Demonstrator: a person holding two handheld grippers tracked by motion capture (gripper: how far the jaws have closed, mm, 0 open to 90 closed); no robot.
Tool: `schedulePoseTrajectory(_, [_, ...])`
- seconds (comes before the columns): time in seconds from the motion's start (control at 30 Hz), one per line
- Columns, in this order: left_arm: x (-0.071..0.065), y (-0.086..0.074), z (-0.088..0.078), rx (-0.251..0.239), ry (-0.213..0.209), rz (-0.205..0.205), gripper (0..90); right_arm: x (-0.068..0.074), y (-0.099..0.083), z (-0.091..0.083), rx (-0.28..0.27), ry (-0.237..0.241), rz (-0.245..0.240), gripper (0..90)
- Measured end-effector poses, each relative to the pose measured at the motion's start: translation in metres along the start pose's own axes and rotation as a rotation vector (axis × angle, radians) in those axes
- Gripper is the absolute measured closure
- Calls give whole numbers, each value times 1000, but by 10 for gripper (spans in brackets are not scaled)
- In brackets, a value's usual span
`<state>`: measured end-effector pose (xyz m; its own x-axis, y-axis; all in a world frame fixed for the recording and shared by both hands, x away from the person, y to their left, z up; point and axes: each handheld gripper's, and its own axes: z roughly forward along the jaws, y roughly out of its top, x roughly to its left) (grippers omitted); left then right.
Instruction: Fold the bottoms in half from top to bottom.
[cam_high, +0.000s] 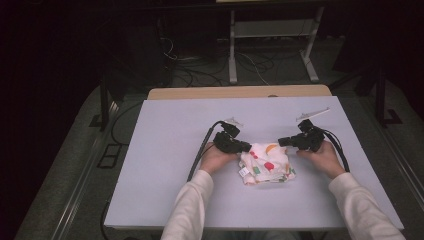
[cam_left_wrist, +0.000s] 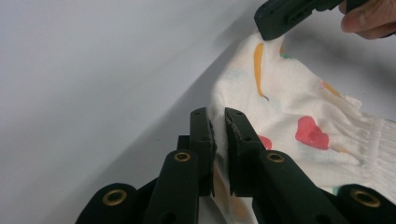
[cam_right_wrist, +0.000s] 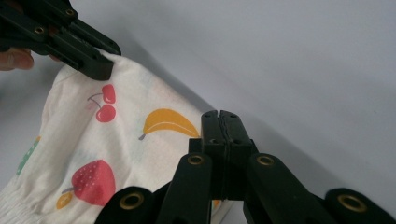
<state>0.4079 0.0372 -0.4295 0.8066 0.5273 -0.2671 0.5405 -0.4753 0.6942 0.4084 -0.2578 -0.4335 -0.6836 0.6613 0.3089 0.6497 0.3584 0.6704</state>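
A small white cloth printed with fruit lies crumpled near the middle of the table. My left gripper is shut on its far left corner. In the left gripper view, the left gripper has a fold of the cloth pinched between its pads. My right gripper is shut on the far right corner. In the right gripper view, the right gripper has its jaws pressed together at the edge of the cloth. Each gripper view also shows the other gripper, the right gripper and the left gripper, holding its raised corner.
The pale grey table top has bare room on every side of the cloth. A wooden strip runs along its far edge. Beyond it are floor cables and white table legs. A person's white sleeves come in from the bottom.
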Motion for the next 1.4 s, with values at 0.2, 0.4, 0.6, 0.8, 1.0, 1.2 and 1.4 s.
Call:
schedulePoseTrajectory(0.2, [10,1,-10,7,26,4,819,4,10,15,3,-5,6,889])
schedulePoseTrajectory(0.4, [19,3,-18,-1,33,9,818,8,19,20,-9,-5,-2,889])
schedulePoseTrajectory(0.6, [25,5,-27,7,52,58,817,15,26,21,-23,-10,-9,889])
schedulePoseTrajectory(0.8, [37,5,-32,-11,86,26,817,20,35,28,-45,-27,-4,889])
schedulePoseTrajectory(1.0, [50,1,-30,-46,111,-8,817,19,39,39,-81,-53,26,889])
schedulePoseTrajectory(1.2, [54,0,-29,-71,120,-8,812,15,42,45,-98,-74,43,889])
schedulePoseTrajectory(1.4, [58,-3,-25,-81,119,-28,810,13,44,49,-112,-97,39,889])
